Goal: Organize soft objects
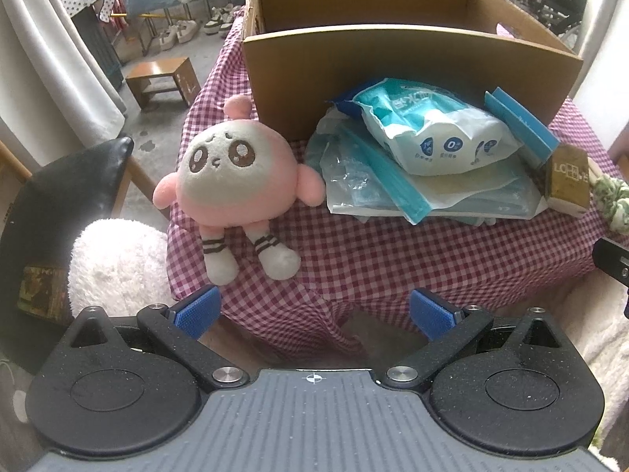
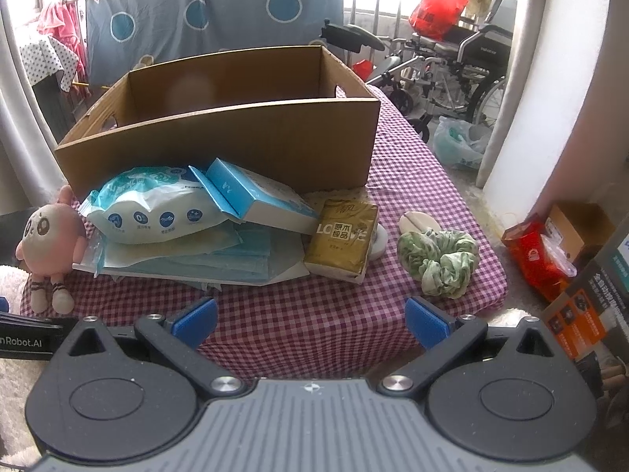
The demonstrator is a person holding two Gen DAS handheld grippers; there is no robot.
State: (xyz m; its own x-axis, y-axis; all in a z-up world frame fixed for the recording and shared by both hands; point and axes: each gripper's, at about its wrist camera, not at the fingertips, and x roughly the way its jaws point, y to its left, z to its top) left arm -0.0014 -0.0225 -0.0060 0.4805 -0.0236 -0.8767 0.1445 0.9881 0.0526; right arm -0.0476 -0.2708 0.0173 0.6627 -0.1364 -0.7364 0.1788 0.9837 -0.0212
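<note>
A pink plush doll [image 1: 232, 181] [image 2: 49, 236] lies on the checked tablecloth [image 1: 373, 251] [image 2: 314, 314] at the left. Beside it is a pile of blue packets topped by a white wipes pack [image 1: 436, 129] [image 2: 157, 208] and a blue-white box [image 2: 259, 196]. A gold tissue pack [image 2: 342, 240] [image 1: 568, 179] and a green scrunchie [image 2: 440, 259] [image 1: 613, 200] lie to the right. Behind them stands an open cardboard box [image 1: 393, 78] [image 2: 236, 137]. My left gripper [image 1: 314, 310] is open at the table's near edge, below the doll's feet. Also open and holding nothing, my right gripper [image 2: 310, 318] hovers short of the tissue pack.
A white fluffy cushion [image 1: 118, 263] and a black chair back [image 1: 70, 192] sit left of the table. A small wooden stool [image 1: 163, 78] stands on the floor. Wheelchairs [image 2: 464, 67] and a plastic bag are at the right rear; red and printed cartons [image 2: 550, 251] crowd the right side.
</note>
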